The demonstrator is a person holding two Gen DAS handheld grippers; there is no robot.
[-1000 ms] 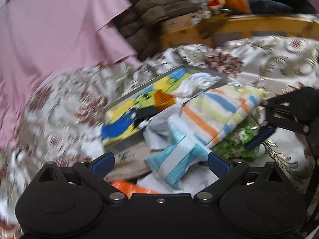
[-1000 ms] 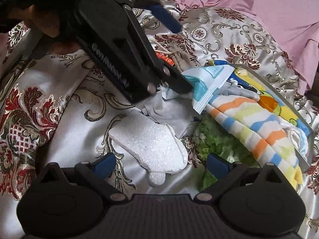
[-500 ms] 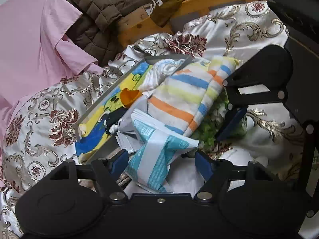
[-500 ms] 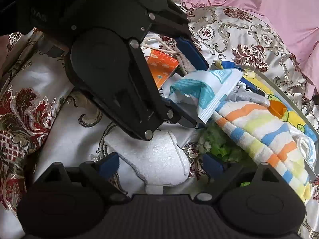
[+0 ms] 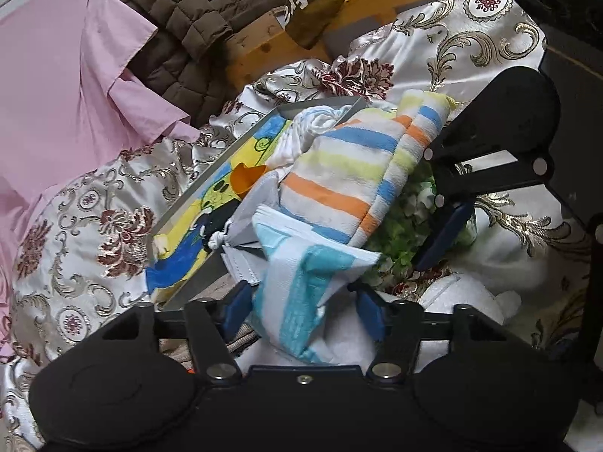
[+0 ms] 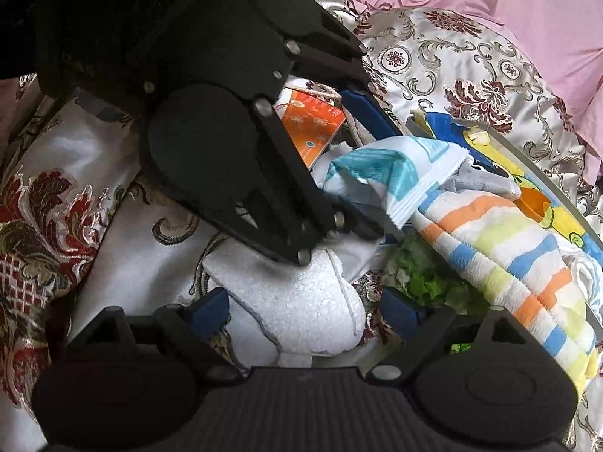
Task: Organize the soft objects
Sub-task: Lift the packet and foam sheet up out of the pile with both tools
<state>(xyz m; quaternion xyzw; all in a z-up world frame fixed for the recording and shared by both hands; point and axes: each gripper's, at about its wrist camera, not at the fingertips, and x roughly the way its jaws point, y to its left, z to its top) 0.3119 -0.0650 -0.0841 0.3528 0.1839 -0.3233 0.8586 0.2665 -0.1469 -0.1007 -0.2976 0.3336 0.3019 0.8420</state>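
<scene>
Two grippers over pile on bed | left gripper (image 5: pixel 301 303) jaws just closing around teal-white packet (image 5: pixel 301 282), soft, light, crinkly; hold mid-body | right gripper (image 6: pixel 305 309) apart above white foam piece (image 6: pixel 301 301)

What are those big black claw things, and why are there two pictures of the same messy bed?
Those are grippers, two-finger tongs that a person holds, one in each hand. Each carries a small camera looking along its fingers, so you get one picture per hand.

The left gripper has just been closing around a white and teal packet; whether its blue pads already squeeze it I cannot tell. The right gripper is open, with a white foam piece between its fingers.

Everything lies on a shiny flowered bedspread: a striped towel, some green leafy stuff, an orange packet and a colourful cartoon picture.
</scene>
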